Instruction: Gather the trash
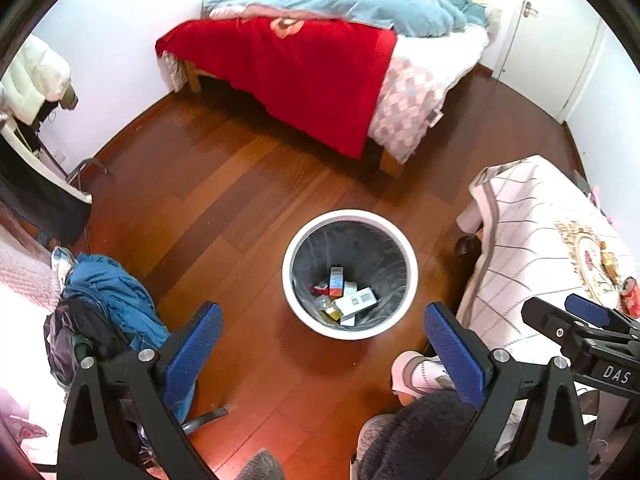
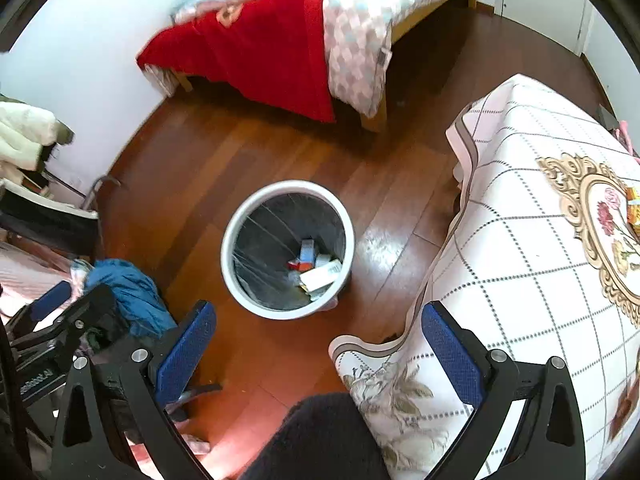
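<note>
Both grippers, left gripper [image 1: 323,344] and right gripper [image 2: 319,342], hang spread and empty above the floor. Boxes [image 1: 352,300] already lie in the lined trash bin [image 1: 304,320]. Next likely means reaching to the clothed surface [image 2: 520,240], where small packets [image 2: 634,208] remain.

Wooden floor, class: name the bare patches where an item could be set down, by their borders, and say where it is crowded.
The widest bare patch of wooden floor lies between the trash bin and the bed. Another runs between the bin and the left wall. It is crowded by the clothes pile on the chair and tight between the bin and the cloth-covered table.
</note>
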`<control>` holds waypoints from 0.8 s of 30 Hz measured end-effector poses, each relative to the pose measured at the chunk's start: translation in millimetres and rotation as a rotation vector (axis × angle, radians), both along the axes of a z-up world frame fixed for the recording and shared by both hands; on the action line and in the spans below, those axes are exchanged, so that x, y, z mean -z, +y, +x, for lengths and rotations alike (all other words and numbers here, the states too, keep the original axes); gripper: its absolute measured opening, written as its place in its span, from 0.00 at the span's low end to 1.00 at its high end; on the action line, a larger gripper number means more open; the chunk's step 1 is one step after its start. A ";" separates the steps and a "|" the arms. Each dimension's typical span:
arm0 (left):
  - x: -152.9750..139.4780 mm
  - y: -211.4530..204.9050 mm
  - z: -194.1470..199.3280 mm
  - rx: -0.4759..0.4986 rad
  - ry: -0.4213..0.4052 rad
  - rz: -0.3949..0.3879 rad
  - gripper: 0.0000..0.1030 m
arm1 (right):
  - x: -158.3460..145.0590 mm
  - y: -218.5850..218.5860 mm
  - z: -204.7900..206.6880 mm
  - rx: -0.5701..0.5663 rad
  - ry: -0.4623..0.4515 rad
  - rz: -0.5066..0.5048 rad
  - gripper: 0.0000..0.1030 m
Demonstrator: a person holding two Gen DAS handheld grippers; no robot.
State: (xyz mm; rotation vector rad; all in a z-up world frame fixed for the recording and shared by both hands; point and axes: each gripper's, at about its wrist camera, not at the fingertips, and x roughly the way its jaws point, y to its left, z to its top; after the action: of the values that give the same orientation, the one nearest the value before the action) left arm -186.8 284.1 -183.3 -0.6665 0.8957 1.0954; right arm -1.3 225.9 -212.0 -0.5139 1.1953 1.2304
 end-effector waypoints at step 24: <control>86.3 -163.4 308.6 0.482 0.171 -0.104 1.00 | 35.6 -290.2 283.7 0.599 -0.006 -0.188 1.00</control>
State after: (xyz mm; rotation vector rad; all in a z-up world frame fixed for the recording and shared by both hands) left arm 121.9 120.7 -269.5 -0.4119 1.1930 0.6813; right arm 282.3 -64.3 -247.6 -0.2617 1.3395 0.6092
